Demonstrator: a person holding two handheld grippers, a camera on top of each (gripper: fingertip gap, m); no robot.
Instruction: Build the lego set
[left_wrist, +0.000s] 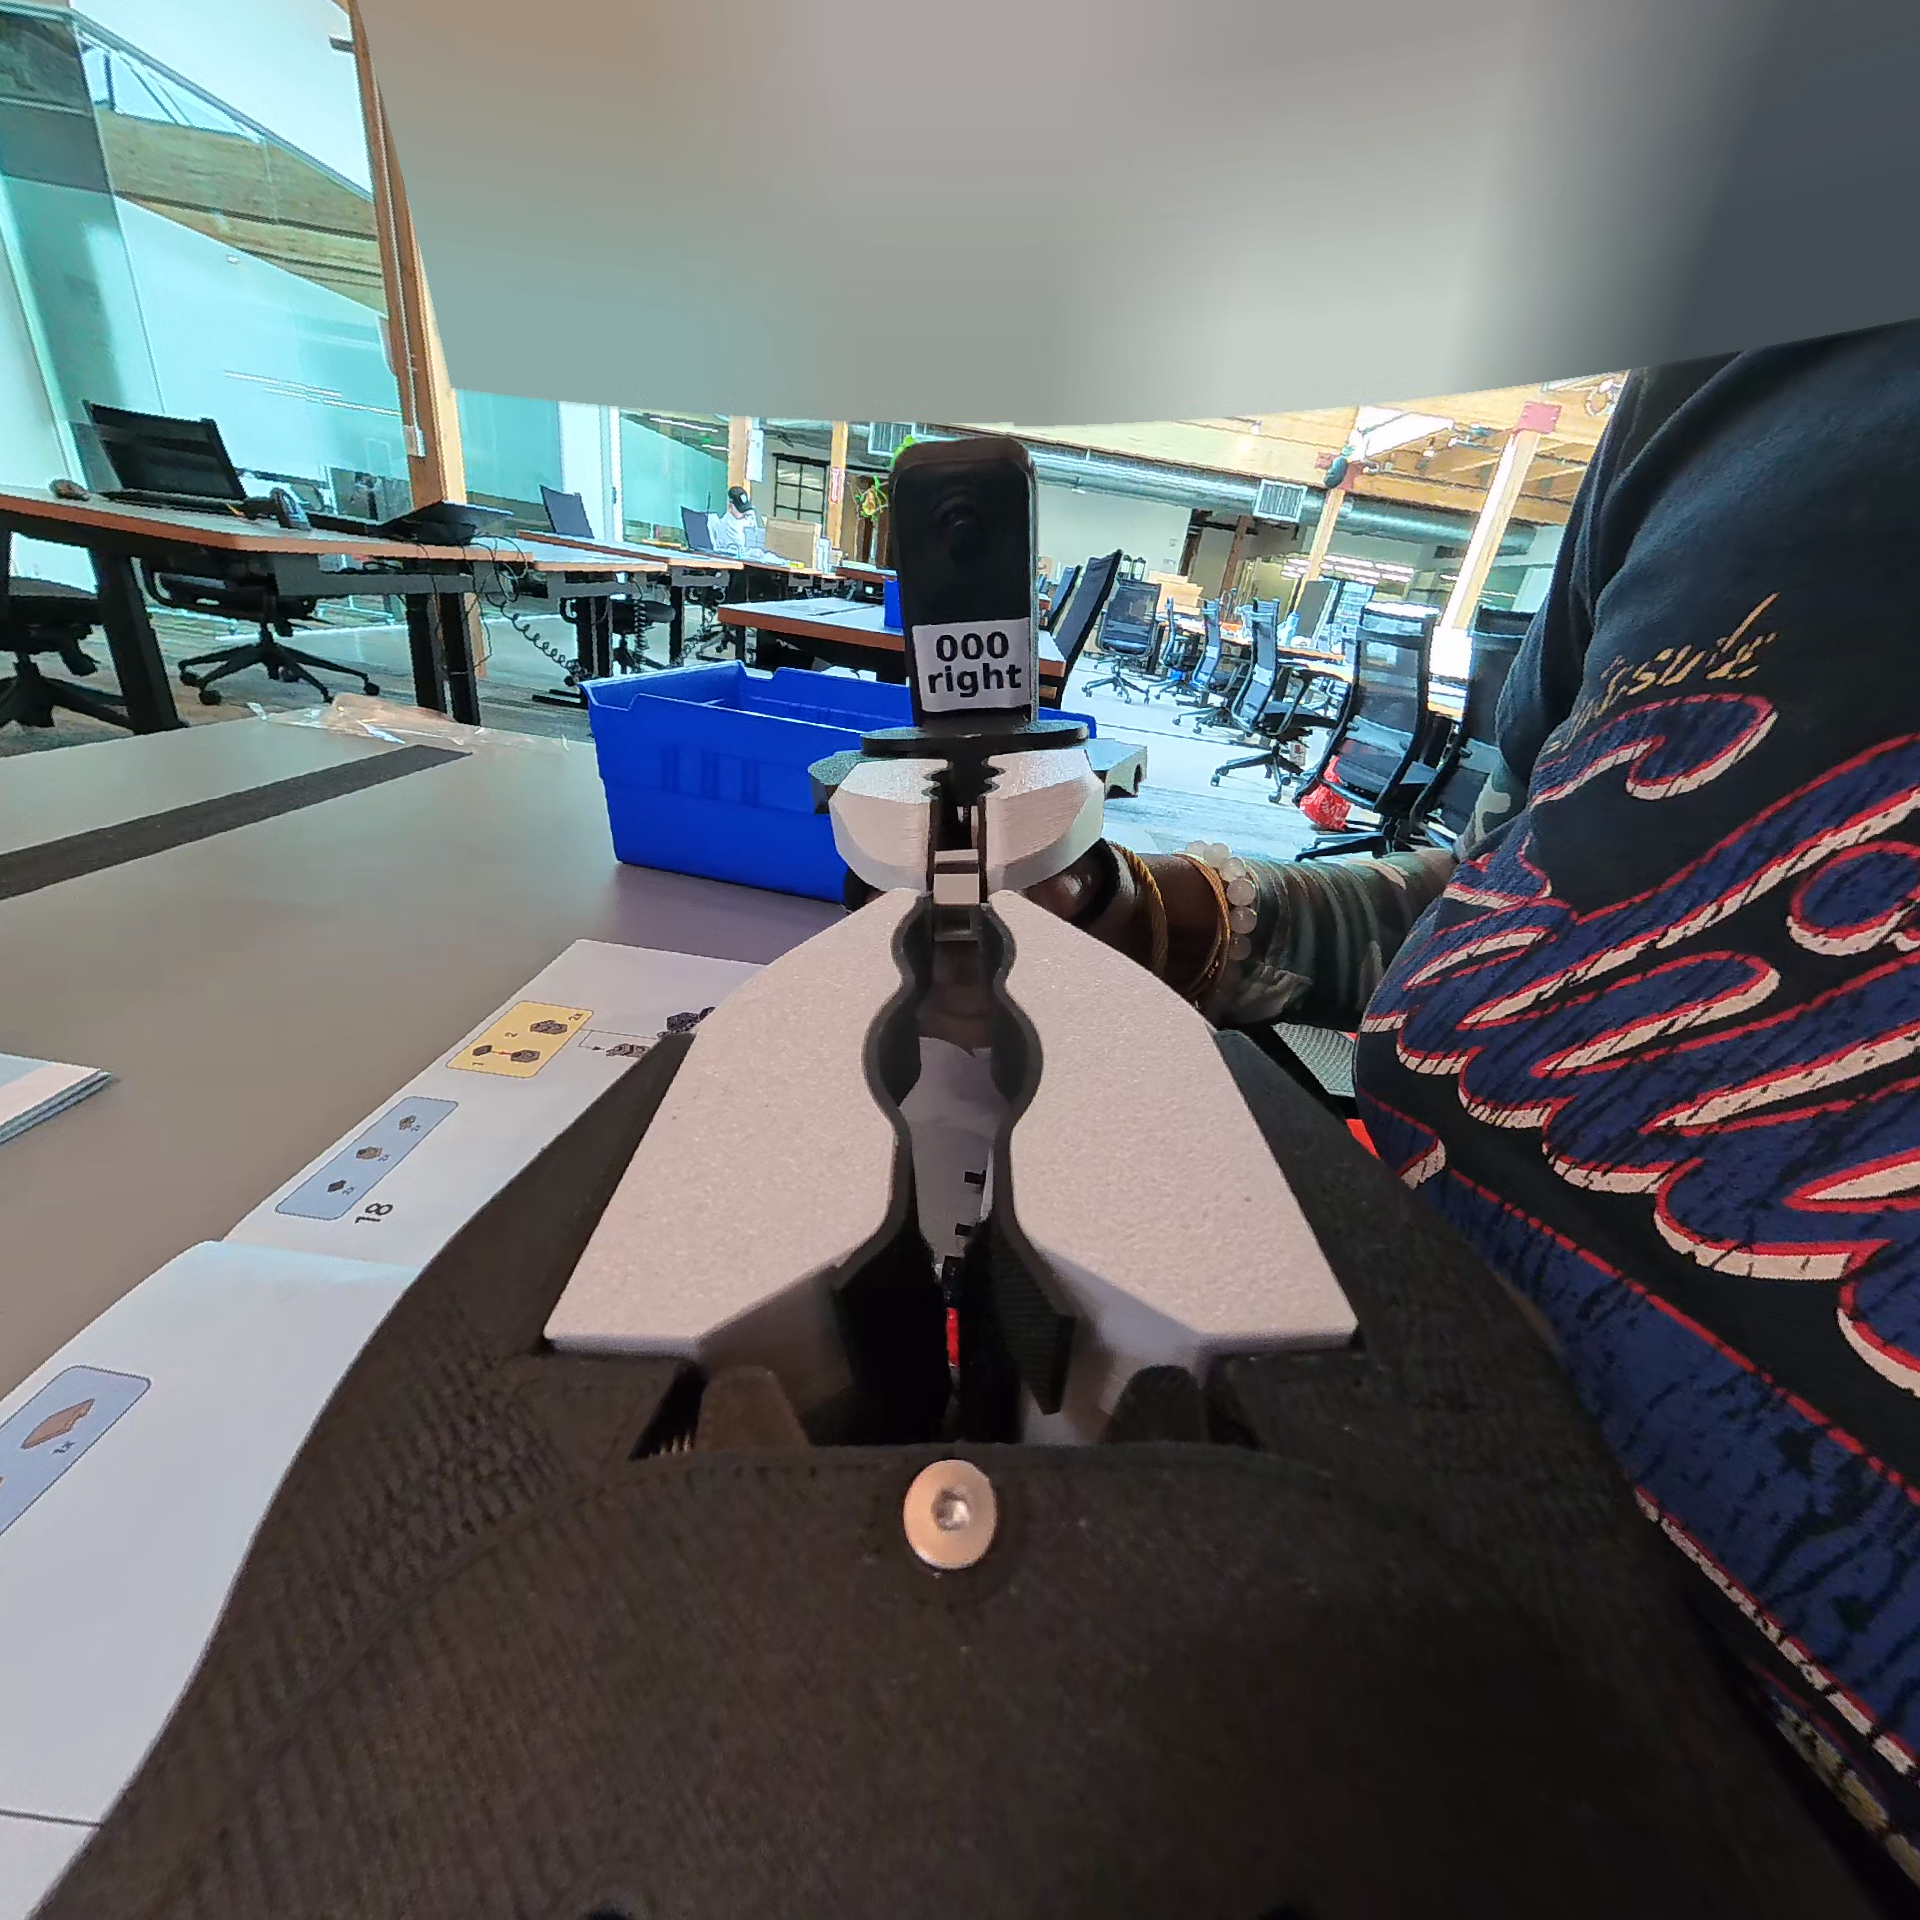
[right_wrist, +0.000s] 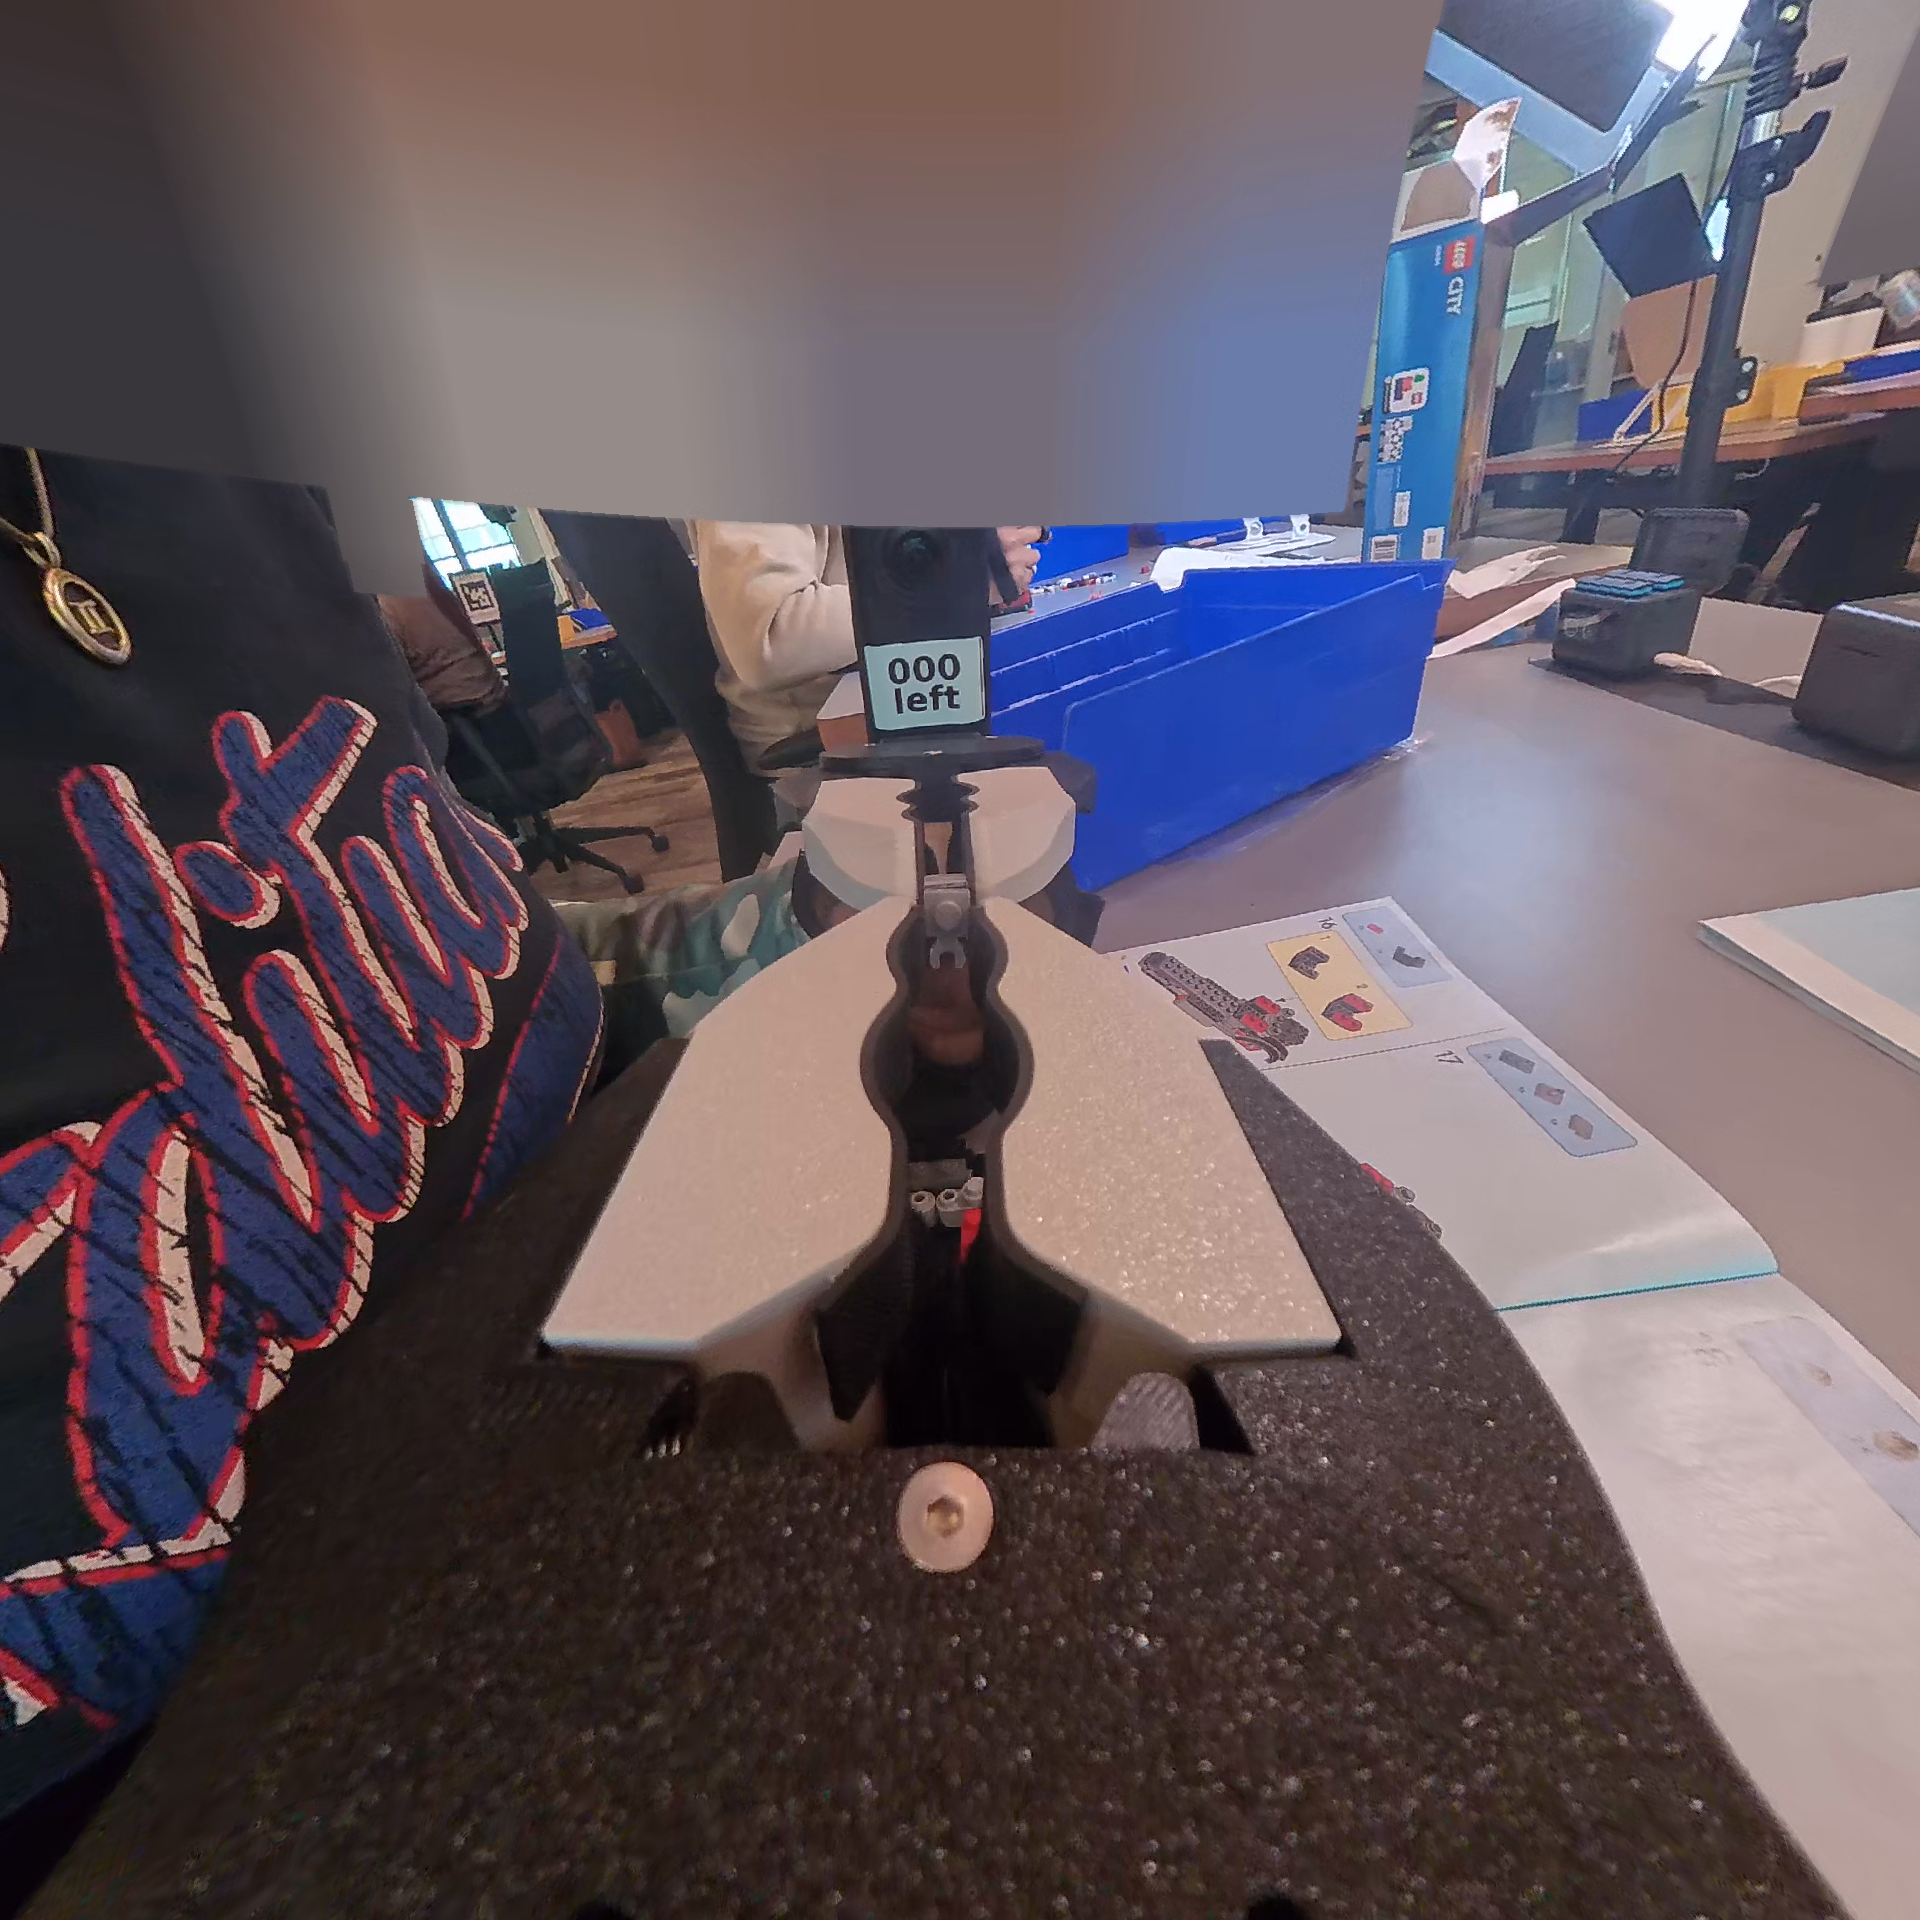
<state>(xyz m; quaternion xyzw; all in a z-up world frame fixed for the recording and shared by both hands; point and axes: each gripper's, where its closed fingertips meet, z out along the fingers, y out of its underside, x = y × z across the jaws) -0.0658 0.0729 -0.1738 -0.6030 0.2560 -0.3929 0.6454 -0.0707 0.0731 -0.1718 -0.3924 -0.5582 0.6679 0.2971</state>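
— Where's the piece?

— Nose to nose. My left claw (left_wrist: 954, 920) is clamped on a small grey piece (right_wrist: 945, 914), and my right claw (right_wrist: 943, 940) closes on its other end, I think; the two tips are touching.

— Axis?

— Along both claws, head-on, above the booklet (right_wrist: 1455, 1122). I judge neither nearer.

— Room?

— Table (left_wrist: 260, 935) open; blue bin (left_wrist: 727, 769) well behind, torso near.
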